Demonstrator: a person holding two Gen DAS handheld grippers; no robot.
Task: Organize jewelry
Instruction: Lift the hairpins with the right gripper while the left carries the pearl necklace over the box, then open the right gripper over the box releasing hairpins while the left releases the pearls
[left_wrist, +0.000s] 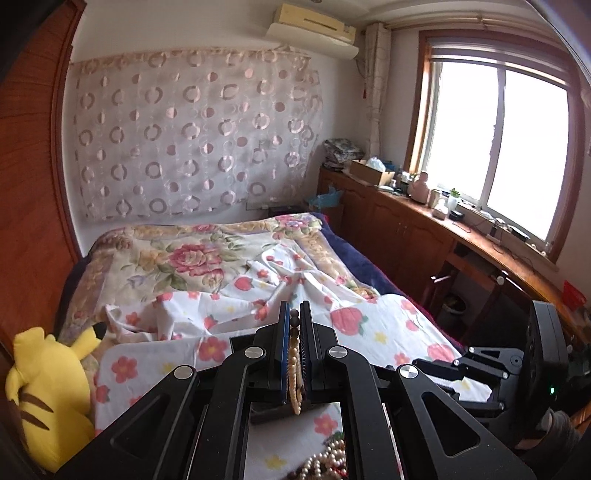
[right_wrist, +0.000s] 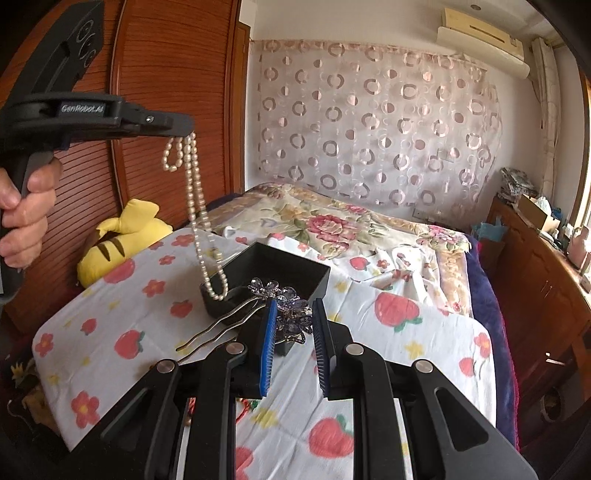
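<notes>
A pearl necklace (right_wrist: 195, 206) hangs above the black box (right_wrist: 273, 273), pinched in the left gripper (right_wrist: 184, 133), whose fingers are closed tight. Just in front of the box, the right gripper (right_wrist: 293, 321) clamps a flowered hairpin (right_wrist: 284, 295), fingers slightly parted.

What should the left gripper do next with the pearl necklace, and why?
Probably carry the pearl necklace a little toward the black box and lower it in. The left gripper is shut on it, and its loop hangs at the box's near edge, partly outside. The right gripper holds the hairpin.
</notes>
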